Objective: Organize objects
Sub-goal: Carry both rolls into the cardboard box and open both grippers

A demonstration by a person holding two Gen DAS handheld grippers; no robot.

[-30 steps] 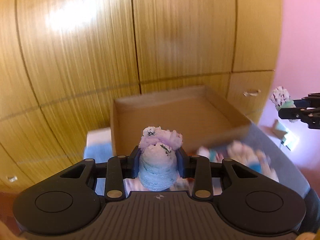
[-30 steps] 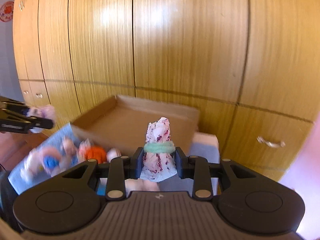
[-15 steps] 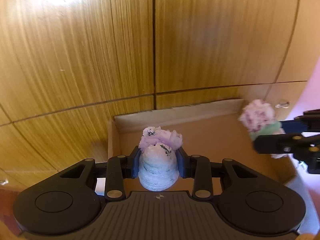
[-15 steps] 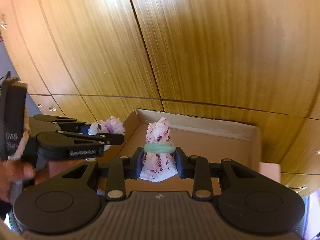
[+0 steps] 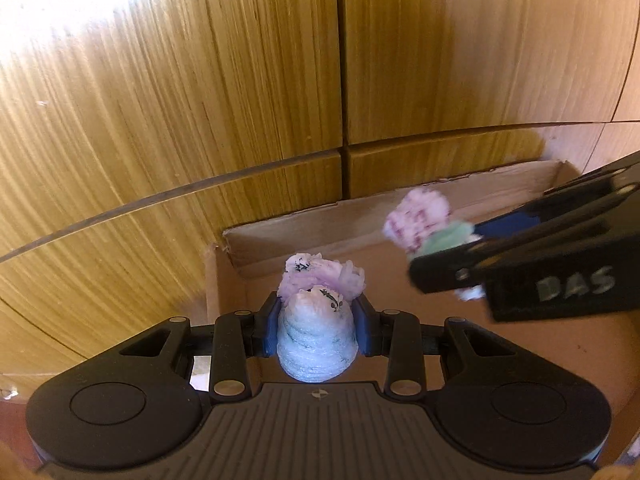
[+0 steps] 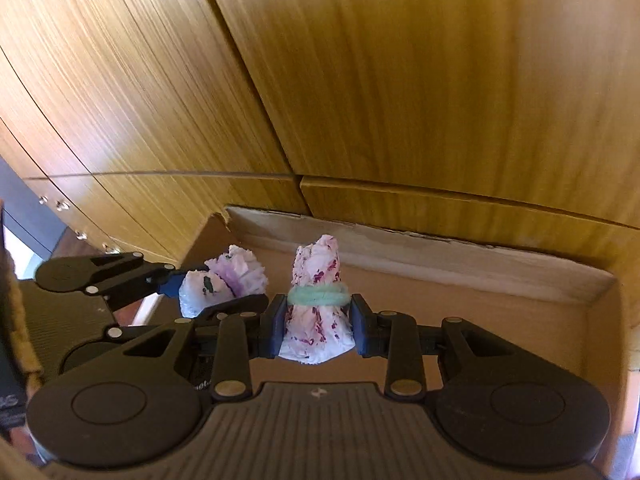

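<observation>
- Here the left gripper [image 5: 318, 330] pinches a rolled cloth bundle [image 5: 318, 336], pale blue-white with a lilac ruffled top and small dark prints; both blue pads press its sides.
- In the left wrist view that bundle sits at 6 o'clock of the picture's centre, above the near left corner of an open cardboard box [image 5: 280, 236].
- The right gripper [image 6: 318, 326] is clamped on a second cloth bundle [image 6: 318, 320], white with magenta speckles, bound at its waist by a mint-green band [image 6: 318, 295].
- In the right wrist view the speckled bundle stands upright between the pads, over the box floor, with the box's far wall [image 6: 440, 258] at 12 o'clock of it.
- From the left wrist camera the right gripper [image 5: 436, 254] enters at 3 o'clock, blurred, its speckled bundle [image 5: 420, 220] poking out toward 10 o'clock, over the box.
- From the right wrist camera the left gripper [image 6: 208, 292] shows at 9 o'clock, its lilac-topped bundle [image 6: 222, 282] just beside the speckled one, apart from it.
- Wooden cupboard doors [image 6: 360, 80] rise behind the box, whose far wall stands close against them.
- Small metal knobs [image 6: 60, 204] sit on the cupboard at 9 o'clock in the right wrist view.
</observation>
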